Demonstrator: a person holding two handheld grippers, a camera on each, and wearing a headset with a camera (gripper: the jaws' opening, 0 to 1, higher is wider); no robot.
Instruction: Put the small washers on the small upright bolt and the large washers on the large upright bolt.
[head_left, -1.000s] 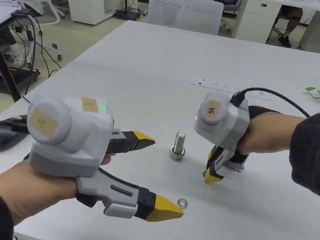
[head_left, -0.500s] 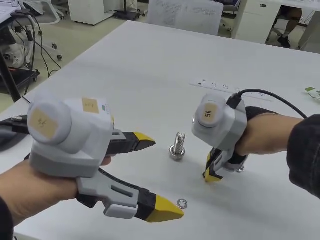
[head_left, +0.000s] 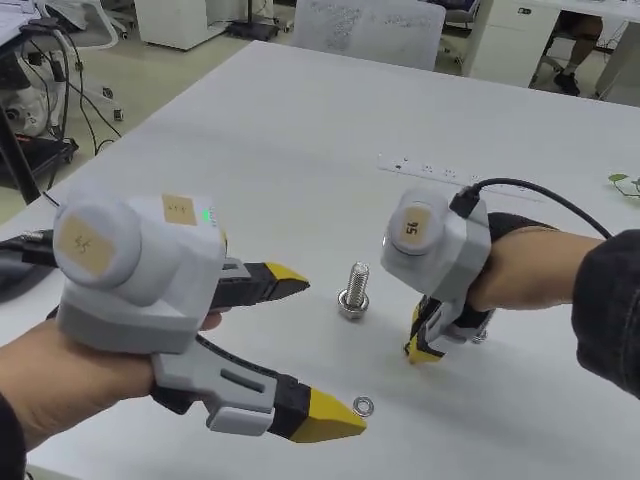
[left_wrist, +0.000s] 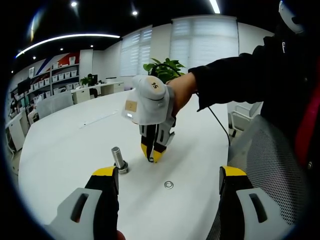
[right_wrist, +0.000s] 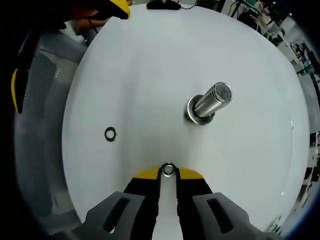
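Now, right gripper (right_wrist: 169, 175) around washer (right_wrist: 165, 169).

I'm looking across a big white table (head_left: 300, 120), matte and evenly lit, with a white power strip (head_left: 430, 168) lying flat on its far half. Past the far edge there's a grey mesh chair back (head_left: 370, 30), a white cabinet (head_left: 180, 20) to its left and another white unit (head_left: 510, 40) to its right, all standing on a pale beige floor (head_left: 130, 75). Over on the left, black cables (head_left: 85, 100) trail down beside a dark stand (head_left: 18, 150). In the left gripper view I'm getting tall windows with blinds drawn (left_wrist: 200, 40), bright ceiling spots (left_wrist: 216, 6), a curved light strip (left_wrist: 65, 36), a leafy plant (left_wrist: 162, 66), wall shelves (left_wrist: 55, 75), and a mesh chair (left_wrist: 270, 160) close by.
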